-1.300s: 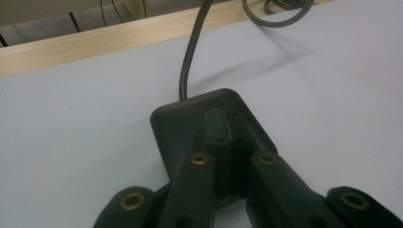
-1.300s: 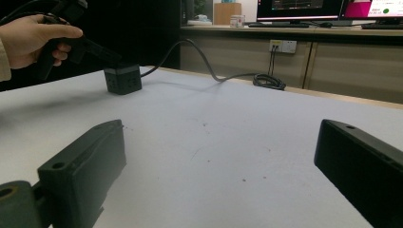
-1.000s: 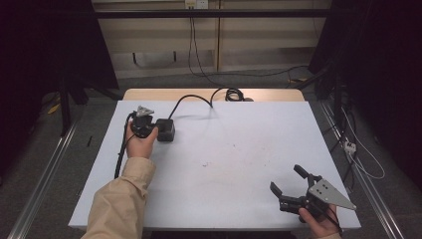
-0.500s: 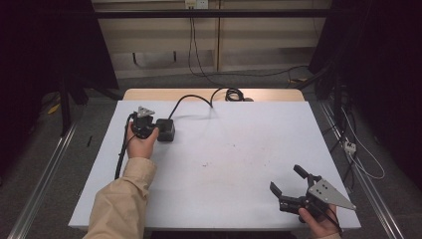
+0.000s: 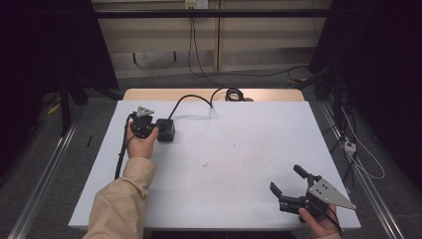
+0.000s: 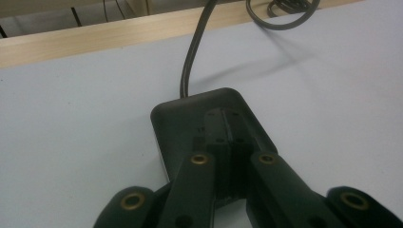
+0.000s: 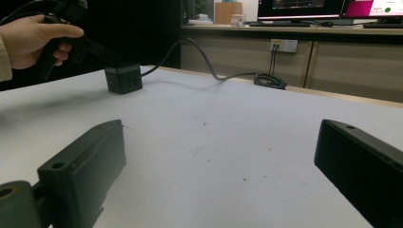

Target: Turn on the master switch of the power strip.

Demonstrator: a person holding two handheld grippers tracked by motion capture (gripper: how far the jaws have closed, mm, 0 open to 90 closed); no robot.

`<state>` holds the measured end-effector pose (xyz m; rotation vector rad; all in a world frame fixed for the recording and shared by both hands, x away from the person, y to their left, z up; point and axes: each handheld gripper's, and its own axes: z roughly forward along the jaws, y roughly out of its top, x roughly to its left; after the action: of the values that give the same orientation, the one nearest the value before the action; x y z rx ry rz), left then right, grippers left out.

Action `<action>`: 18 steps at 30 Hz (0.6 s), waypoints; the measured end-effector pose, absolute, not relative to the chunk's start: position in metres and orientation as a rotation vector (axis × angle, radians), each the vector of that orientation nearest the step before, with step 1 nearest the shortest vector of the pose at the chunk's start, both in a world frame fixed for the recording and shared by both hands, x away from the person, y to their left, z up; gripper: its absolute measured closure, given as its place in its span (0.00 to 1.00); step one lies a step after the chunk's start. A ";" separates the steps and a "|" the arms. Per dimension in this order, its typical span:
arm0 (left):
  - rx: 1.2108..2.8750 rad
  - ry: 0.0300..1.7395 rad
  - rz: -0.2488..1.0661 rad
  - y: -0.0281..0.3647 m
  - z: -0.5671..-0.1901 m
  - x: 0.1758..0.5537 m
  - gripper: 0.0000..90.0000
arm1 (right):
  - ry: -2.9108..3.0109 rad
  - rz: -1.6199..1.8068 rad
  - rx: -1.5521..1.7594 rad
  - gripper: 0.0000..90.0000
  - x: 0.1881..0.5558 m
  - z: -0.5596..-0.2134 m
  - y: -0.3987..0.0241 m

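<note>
- Nothing has shifted since the earlier high views: both grippers and the black box sit where they did.
- The left gripper point(image 5: 149, 124) has its jaws pressed together, tips resting on top of the black box point(image 6: 209, 124), not around it.
- The box stands on the white table point(image 5: 239, 144) at far left, its cable point(image 5: 191, 99) trailing back.
- The right gripper point(image 5: 291, 185), near right, hangs with jaws wide apart, holding nothing, well apart from the box.

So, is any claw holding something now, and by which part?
Neither holds anything. The left claw is shut, jaws together, resting above the black power cube, not around it. The right claw is open over the bare table.
</note>
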<state>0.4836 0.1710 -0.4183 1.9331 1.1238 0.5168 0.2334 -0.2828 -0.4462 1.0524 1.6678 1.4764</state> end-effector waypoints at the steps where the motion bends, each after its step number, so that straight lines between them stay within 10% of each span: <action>1: 1.935 1.119 0.523 0.171 -0.419 0.483 1.00 | 1.668 1.477 1.053 0.03 0.234 -0.446 -0.283; 18: 1.902 1.153 0.501 0.174 -0.418 0.484 0.98 | 1.669 1.485 1.053 0.03 0.237 -0.446 -0.281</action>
<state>0.4842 0.1738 -0.4176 1.9019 1.1525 0.5012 0.2366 -0.2806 -0.4461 1.0529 1.6690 1.4850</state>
